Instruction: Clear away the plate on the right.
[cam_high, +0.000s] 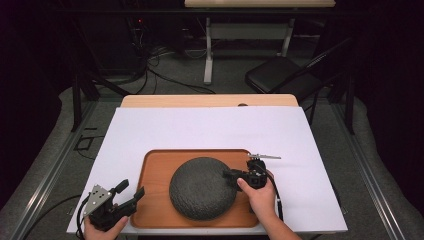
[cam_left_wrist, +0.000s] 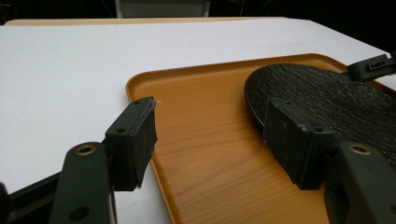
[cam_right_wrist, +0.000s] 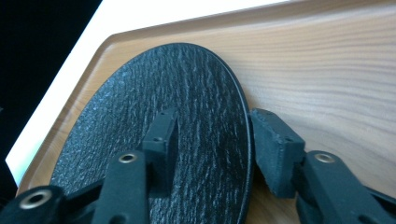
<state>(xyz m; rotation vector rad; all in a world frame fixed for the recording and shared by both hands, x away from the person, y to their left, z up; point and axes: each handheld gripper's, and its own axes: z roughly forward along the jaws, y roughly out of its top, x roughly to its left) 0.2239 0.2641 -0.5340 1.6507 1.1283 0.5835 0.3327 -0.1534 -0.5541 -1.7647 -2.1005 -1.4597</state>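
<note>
While the dark round plate (cam_high: 202, 188) lay flat on the wooden tray (cam_high: 156, 169), taking up the middle and right of it, the right gripper (cam_high: 231, 176) sat at the plate's right edge, held by the person's right hand (cam_high: 260, 196). In the right gripper view, its jaws straddled the plate's rim (cam_right_wrist: 245, 116): one jaw stood over the textured top of the plate (cam_right_wrist: 154, 107) and the other just outside the rim over the bare wood of the tray (cam_right_wrist: 327, 70). The jaws stood fairly wide, and a gap showed between the outer pad and the rim, so the plate was between them but not pinched.

The left gripper (cam_high: 131, 191) lay off the plate's left side, near the tray's left rim, well apart from the plate. In the left gripper view, its jaws stood wide with nothing between them; one fingertip (cam_left_wrist: 133, 135) hung over the tray's rim (cam_left_wrist: 140, 79) and the other before the plate's near edge (cam_left_wrist: 327, 93).
</note>
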